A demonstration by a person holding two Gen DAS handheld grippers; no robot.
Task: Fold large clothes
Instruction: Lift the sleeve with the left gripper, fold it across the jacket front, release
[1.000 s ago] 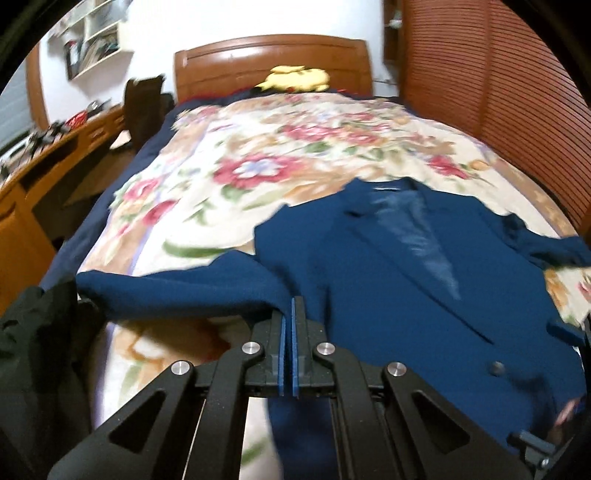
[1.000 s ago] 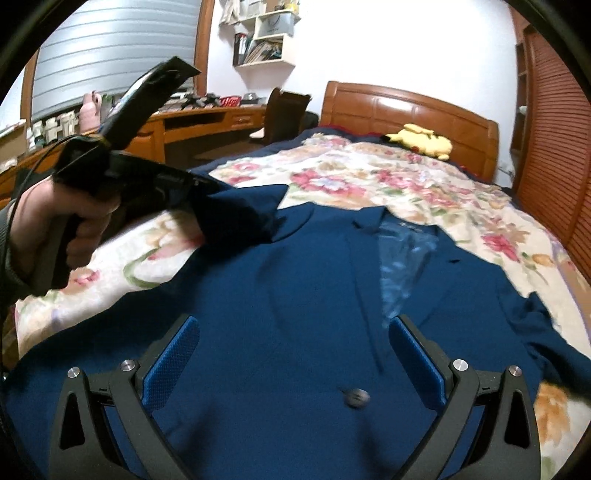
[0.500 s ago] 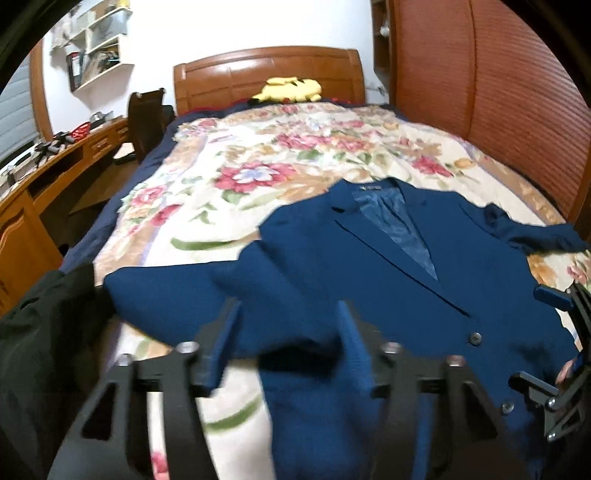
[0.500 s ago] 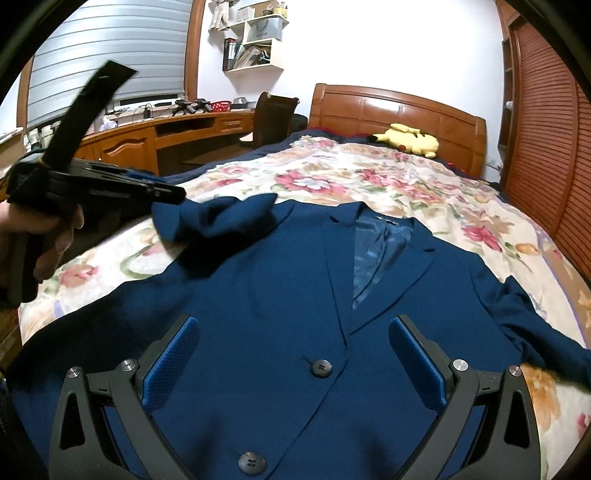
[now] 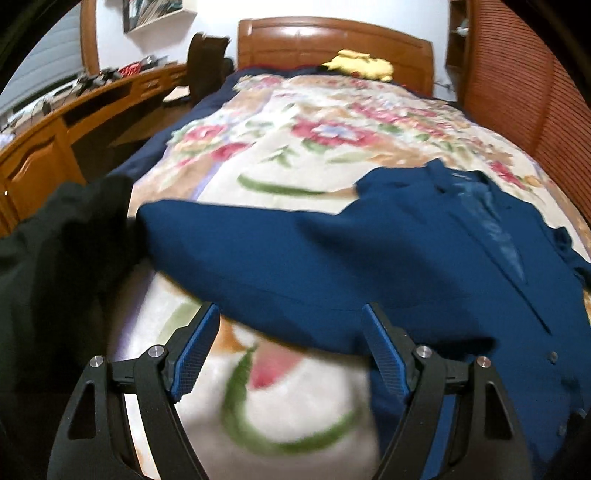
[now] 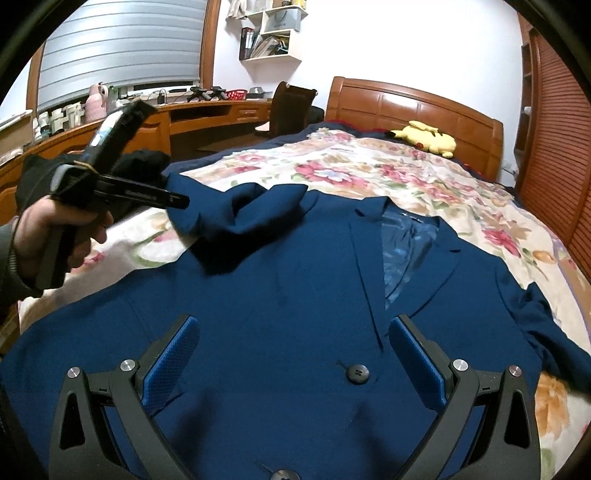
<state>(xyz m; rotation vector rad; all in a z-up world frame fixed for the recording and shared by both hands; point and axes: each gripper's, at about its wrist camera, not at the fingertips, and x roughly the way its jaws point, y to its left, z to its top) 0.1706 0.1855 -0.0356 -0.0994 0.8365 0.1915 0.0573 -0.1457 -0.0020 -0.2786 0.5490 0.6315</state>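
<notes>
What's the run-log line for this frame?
left tool: open, jaws just opened, sleeve released | right tool: open, above navy blazer front | blazer flat on floral blanket

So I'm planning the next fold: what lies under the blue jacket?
The blue jacket lies flat on the floral blanket, which shows all around it. Whatever is directly beneath the jacket is covered.

A floral bedspread (image 6: pixel 388 173) is spread over the bed ahead of the claw. A yellow plush toy (image 6: pixel 428 138) is seen far ahead, against the wooden headboard (image 6: pixel 417 103). A wooden desk (image 6: pixel 207 114) and a dark chair (image 6: pixel 290 101) are placed ahead to the left. A wall shelf (image 6: pixel 271 35) is mounted above them.
</notes>
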